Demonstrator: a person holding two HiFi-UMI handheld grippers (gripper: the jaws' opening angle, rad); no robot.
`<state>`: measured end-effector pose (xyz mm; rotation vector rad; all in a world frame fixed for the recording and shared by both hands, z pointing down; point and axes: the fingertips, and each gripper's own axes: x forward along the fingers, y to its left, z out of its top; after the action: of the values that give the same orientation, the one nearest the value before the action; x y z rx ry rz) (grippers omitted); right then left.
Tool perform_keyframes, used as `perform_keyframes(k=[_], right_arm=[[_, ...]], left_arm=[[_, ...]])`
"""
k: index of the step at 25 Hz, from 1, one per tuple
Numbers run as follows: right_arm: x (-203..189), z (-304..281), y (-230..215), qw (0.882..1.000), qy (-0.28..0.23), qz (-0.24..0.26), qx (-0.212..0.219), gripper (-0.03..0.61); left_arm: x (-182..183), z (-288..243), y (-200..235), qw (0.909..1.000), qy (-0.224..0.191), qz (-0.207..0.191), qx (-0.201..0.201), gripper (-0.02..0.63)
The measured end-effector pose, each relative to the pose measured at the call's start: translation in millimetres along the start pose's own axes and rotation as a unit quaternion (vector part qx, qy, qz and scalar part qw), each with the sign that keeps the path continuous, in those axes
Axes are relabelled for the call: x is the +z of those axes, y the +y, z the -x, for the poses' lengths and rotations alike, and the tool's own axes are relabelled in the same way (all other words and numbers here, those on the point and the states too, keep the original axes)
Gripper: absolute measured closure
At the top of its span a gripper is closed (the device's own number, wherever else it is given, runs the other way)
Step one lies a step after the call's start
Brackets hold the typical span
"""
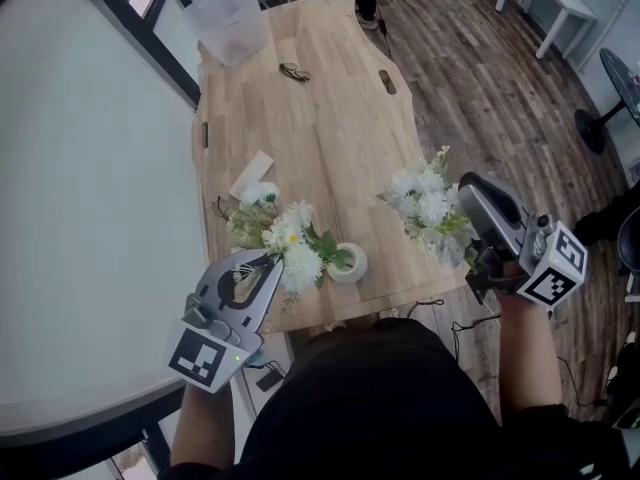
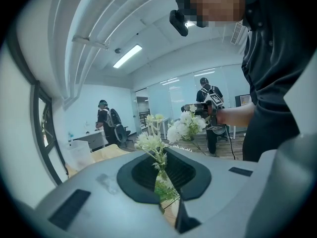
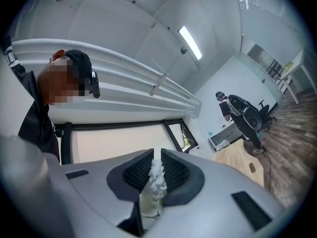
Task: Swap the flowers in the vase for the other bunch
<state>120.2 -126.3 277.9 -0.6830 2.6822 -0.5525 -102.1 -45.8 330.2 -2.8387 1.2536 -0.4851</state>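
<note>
A small white vase stands near the front edge of the wooden table. My left gripper is shut on the stems of a white and yellow flower bunch, whose heads hang just left of the vase with a green leaf over its rim. In the left gripper view a thin stem runs between the closed jaws. My right gripper is shut on a second, all-white bunch, held over the table's right front corner. In the right gripper view white blossoms sit pinched between its pads.
A clear plastic tub stands at the far end of the table, with a small dark item beside it. A white card lies behind the left bunch. A pale wall runs along the left. Other people stand in the room beyond.
</note>
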Motion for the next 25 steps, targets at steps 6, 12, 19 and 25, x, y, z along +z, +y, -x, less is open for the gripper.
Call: perform_keyframes(k=[6,12,19,25], right_arm=[[-3,1,-4,1.0,0.001,-0.007,-0.003,0.514],[-5,2,-5,1.0,0.001,-0.014,-0.005,0.514],[-8,6,-9,1.0,0.002,-0.014,-0.011,0.514],[-11,11,-13,1.0,0.0,-0.013,-0.016,0.514]], left_arm=[[-4,-10,-4,1.0,0.004,0.002,-0.007,0.591],[-4,-19,-9,0.9998,0.008,0.005,-0.016,0.592],[-13,-30,-8,0.9996,0.006,0.006,-0.026,0.592],[-21,-36,-13,0.9996,0.006,0.008,-0.026,0.591]])
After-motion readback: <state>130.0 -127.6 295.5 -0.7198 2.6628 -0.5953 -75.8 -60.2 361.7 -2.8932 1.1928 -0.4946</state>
